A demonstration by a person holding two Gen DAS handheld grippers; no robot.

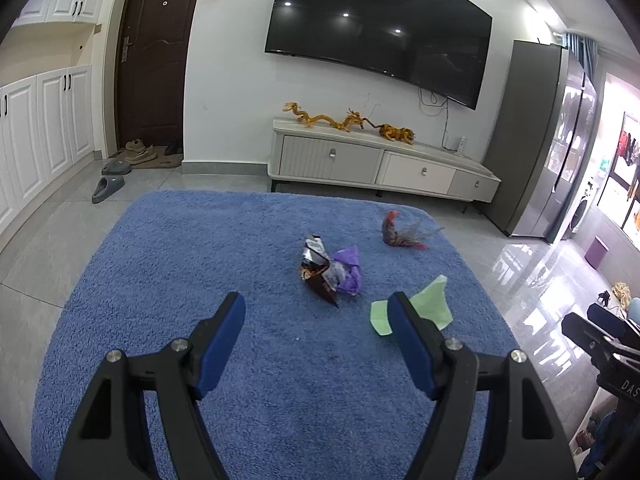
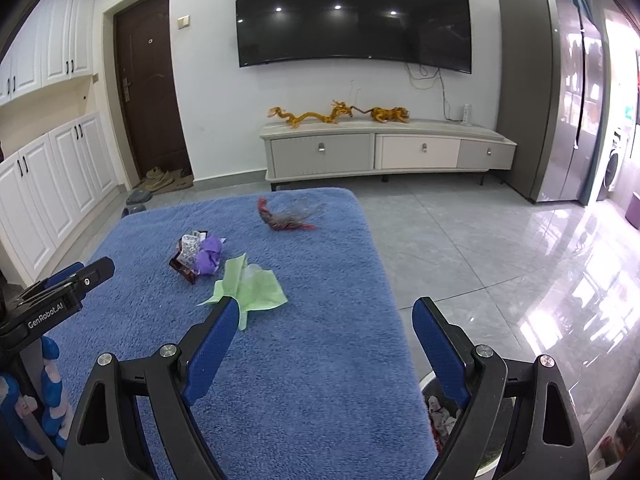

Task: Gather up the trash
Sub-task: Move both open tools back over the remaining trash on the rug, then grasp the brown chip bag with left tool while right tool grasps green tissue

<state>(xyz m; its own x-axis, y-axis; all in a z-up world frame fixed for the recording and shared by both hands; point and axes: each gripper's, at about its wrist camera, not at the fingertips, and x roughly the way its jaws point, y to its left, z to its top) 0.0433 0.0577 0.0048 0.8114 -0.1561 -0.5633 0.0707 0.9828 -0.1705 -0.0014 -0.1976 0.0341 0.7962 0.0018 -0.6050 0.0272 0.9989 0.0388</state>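
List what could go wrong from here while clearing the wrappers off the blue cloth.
1. The green paper lies flat on the fuzzy blue cloth; the open right gripper may pinch the pile along with it.
2. The foil wrapper touches the purple wrapper; the open left gripper may lift one and drag the other.
3. The bin sits low beside the cloth's right edge, partly hidden, so light scraps could miss it.

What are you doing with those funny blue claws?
A person is collecting trash off the blue rug. Both claws, the left gripper and the right gripper, are open and hold nothing. A green paper, a purple and brown wrapper bundle and a red wrapper lie on it.
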